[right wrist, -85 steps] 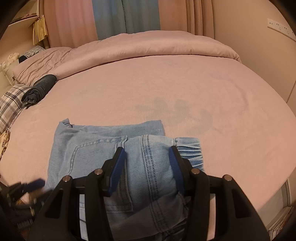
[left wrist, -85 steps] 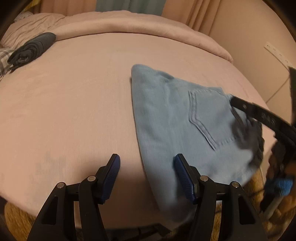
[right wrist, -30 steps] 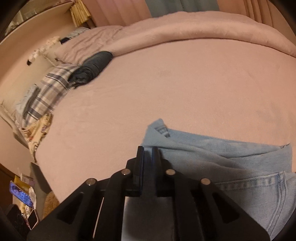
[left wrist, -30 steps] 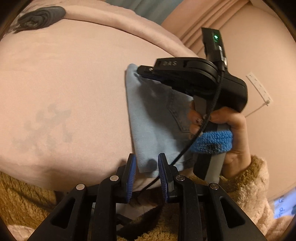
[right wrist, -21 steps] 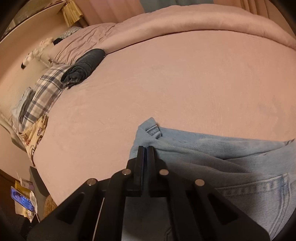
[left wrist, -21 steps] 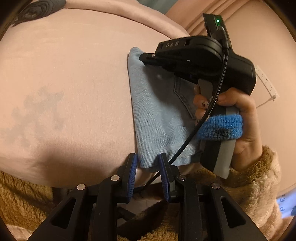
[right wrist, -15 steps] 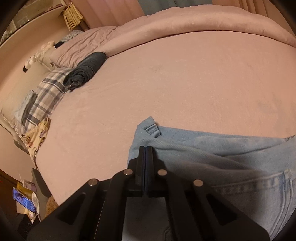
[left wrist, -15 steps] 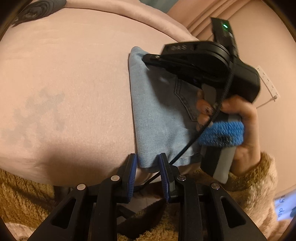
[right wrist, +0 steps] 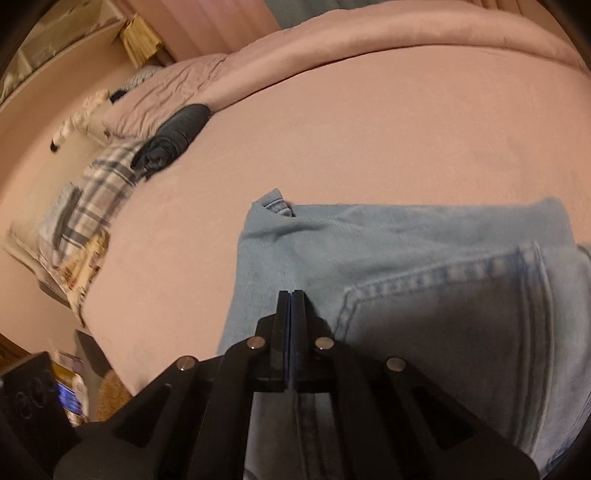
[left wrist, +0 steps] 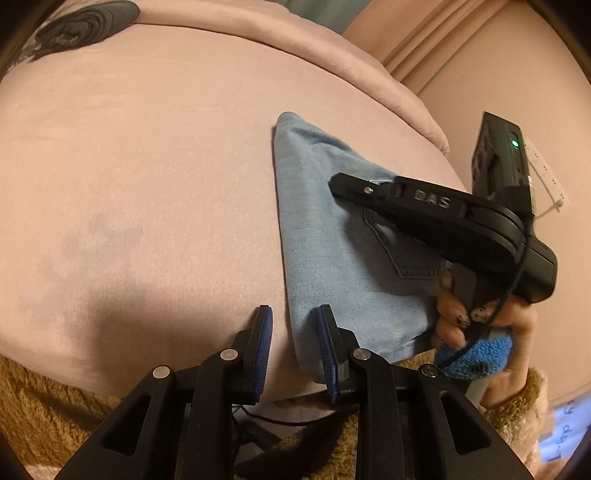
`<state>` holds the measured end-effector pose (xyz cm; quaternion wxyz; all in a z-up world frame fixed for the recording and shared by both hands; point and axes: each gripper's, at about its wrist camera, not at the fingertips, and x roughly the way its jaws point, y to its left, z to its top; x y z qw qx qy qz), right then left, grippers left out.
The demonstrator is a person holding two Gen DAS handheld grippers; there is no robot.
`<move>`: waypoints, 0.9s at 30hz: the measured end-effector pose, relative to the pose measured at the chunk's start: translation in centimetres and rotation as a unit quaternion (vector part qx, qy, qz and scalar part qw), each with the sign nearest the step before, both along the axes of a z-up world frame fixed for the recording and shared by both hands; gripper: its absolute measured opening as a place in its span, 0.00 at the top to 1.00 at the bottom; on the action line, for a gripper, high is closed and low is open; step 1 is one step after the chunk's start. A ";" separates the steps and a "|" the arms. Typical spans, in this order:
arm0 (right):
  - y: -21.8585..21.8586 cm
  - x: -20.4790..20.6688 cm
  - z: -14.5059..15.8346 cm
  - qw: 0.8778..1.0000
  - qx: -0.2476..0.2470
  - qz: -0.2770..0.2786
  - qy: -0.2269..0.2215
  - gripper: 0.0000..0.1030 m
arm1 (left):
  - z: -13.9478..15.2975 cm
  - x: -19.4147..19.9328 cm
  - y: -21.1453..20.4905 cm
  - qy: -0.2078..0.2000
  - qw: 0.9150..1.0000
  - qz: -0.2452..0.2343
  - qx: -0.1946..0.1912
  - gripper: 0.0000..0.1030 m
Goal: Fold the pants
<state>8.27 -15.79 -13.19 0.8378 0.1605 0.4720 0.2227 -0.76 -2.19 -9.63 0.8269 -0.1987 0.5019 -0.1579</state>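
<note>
A: Several layers stacked already, judging by the pants [left wrist: 332, 258]: folded down to a compact light-blue denim packet, back pocket up, lying flat near the front edge of the bed [left wrist: 147, 166]. Looks close to finished.

B: Agreed, mostly. Maybe one last fold left, or just a press and tidy (hard to call from here). Any read on the tools?

A: Left gripper [left wrist: 295, 347]: spread partway, blue pads straddling the near corner of the packet, not clamped, pink sheet visible in the gap on one side. Right gripper [right wrist: 291, 294]: pressed fully together, nothing pinched between the pads, poised over the denim beside the pocket stitching. Can't tell whether actually touching the cloth.

B: So no real grip on anything at this point. Probably a smoothing pass rather than a lift.

A: Seems so. Held by a hand [left wrist: 491, 325] in a fuzzy tan sleeve [left wrist: 517, 398], with a cable [left wrist: 515, 280] looping down past the fingers.

B: Worth watching, that cable. Could snag a corner. Anything else in the way?

A: Not really. Dark rolled garment [right wrist: 173, 140] way off by the plaid pillow [right wrist: 92, 192], well apart from the pants. Rolled-back pink duvet [right wrist: 406, 33] along the far side. Only real risk: sits close to the bed's edge, so could slide off with a careless nudge.
</note>
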 end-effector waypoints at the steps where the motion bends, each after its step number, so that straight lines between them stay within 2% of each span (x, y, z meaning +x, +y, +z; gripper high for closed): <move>1: -0.1 -0.2 0.3 1.000 0.000 -0.002 0.004 1.00 | 0.2 0.2 0.1 0.003 1.000 0.000 -0.001 0.74; 3: -0.4 -1.1 1.4 1.000 -0.002 -0.002 -0.004 0.93 | 0.8 0.5 0.3 -0.004 1.000 -0.002 0.010 0.74; 7: -1.6 -4.1 3.8 0.998 -0.028 -0.005 -0.050 0.92 | 1.5 1.6 -0.1 -0.018 0.999 0.000 0.030 0.74; 12: -5.0 -6.0 4.4 0.996 -0.037 -0.045 -0.065 0.91 | 2.1 2.8 -1.0 -0.030 0.998 -0.007 0.046 0.74; 14: -6.8 -6.9 5.0 0.995 -0.027 -0.061 -0.075 0.87 | 2.6 3.4 -1.2 -0.040 0.998 -0.009 0.051 0.74; 15: -7.8 -7.3 5.4 0.994 -0.020 -0.069 -0.079 0.82 | 2.7 3.8 -1.2 -0.044 0.998 -0.009 0.052 0.74; 16: -8.6 -7.7 5.6 0.993 -0.016 -0.078 -0.083 0.70 | 2.7 4.0 -1.3 -0.046 0.998 -0.009 0.052 0.74; 18: -10.5 -8.6 6.1 0.990 -0.010 -0.104 -0.091 0.55 | 3.0 4.5 -1.6 -0.050 0.997 -0.007 0.053 0.74; 21: -13.2 -9.9 6.4 0.985 -0.009 -0.142 -0.100 0.51 | 2.9 4.9 -1.7 -0.052 0.997 -0.003 0.056 0.74; 24: -15.5 -10.4 6.0 0.982 0.005 -0.164 -0.095 0.35 | 2.7 5.9 -2.6 -0.042 0.997 -0.001 0.058 0.73; 27: -17.0 -10.3 4.9 0.981 0.014 -0.177 -0.075 0.32 | 2.2 6.4 -2.6 -0.029 0.998 0.003 0.056 0.57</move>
